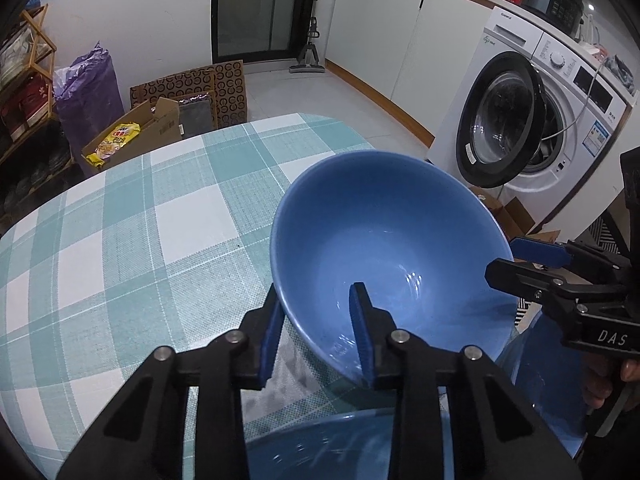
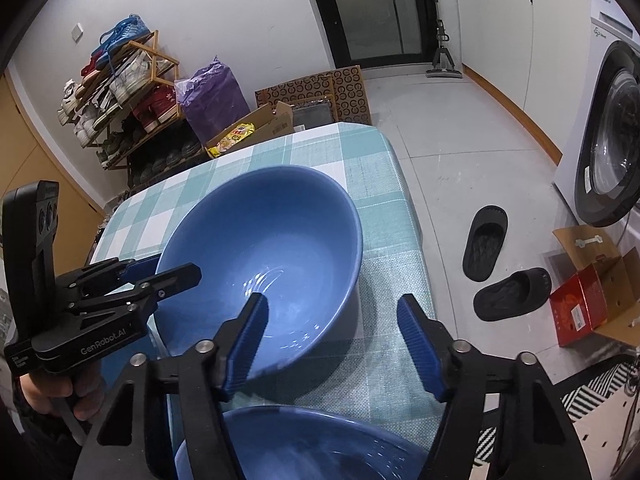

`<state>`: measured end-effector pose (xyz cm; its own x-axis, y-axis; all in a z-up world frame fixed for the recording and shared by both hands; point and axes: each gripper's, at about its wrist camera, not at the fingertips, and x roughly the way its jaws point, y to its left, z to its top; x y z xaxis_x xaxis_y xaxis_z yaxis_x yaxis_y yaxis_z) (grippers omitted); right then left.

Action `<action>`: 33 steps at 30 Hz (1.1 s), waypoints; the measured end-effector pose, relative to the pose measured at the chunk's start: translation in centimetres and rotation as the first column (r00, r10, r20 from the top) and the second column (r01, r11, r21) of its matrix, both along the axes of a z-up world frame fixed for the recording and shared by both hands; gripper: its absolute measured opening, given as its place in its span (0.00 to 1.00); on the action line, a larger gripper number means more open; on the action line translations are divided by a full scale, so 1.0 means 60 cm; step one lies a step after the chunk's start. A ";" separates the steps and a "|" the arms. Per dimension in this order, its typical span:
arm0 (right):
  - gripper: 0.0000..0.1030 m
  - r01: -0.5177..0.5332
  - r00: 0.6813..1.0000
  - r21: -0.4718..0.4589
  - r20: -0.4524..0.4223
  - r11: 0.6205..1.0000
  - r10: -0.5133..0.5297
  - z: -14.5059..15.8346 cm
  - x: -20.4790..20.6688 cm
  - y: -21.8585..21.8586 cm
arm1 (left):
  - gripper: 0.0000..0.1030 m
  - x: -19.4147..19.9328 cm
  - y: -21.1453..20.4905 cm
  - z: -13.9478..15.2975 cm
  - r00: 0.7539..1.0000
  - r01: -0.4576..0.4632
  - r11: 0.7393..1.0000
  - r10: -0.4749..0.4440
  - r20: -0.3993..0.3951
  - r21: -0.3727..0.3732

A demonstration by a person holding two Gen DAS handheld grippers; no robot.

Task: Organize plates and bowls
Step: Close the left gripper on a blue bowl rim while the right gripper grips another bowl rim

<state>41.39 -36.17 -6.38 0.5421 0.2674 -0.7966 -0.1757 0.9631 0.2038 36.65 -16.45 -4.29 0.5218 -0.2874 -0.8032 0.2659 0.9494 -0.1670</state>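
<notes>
On the checked table [image 1: 120, 208], we have both grippers at one blue bowl [image 1: 384, 248], which sits tilted near the table's right edge, its mouth turned toward us. Our left gripper [image 1: 316, 336] is narrow and pinched on the near rim, one pad outside the wall and one inside. Our right gripper [image 2: 332, 344] stands half wide at the opposite side of the rim: one pad lies inside the bowl, the other hangs clear of the outer wall, so we judge that side not yet gripped. A second blue bowl [image 2: 304, 444] shows below the grippers at the bottom of both views, close to us; what it rests on we cannot tell.

As for progress, we read the job as early. No stack is visible, and no plates appear in either view. The tilted bowl has yet to be carried anywhere; nesting it with the nearer bowl looks the likely step, and any plates remain to be found.
</notes>
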 end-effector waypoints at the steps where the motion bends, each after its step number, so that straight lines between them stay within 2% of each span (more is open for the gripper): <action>1: 0.61 0.000 1.000 0.001 -0.003 1.000 0.000 0.000 0.000 0.001 | 0.29 0.000 0.001 0.000 1.000 -0.001 1.000 0.001 0.000 -0.003; 9: 0.40 -0.030 0.999 0.011 -0.012 0.999 0.030 -0.006 -0.003 0.012 | 0.22 0.000 0.001 0.000 1.000 0.008 1.000 -0.008 0.005 0.001; 18: 0.30 -0.018 1.000 -0.015 0.018 1.000 0.019 -0.002 -0.006 0.014 | 0.21 0.000 0.003 0.005 1.000 0.000 1.000 0.000 0.023 -0.005; 33: 0.28 -0.026 0.996 -0.025 0.084 0.999 0.028 0.022 -0.031 0.013 | 0.21 -0.017 0.017 0.033 0.997 -0.016 0.999 0.018 0.078 -0.030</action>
<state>39.54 -35.37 -5.07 0.6005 0.2643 -0.7546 -0.2168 0.9622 0.1645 35.63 -15.44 -2.33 0.5878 -0.3009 -0.7510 0.2629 0.9489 -0.1744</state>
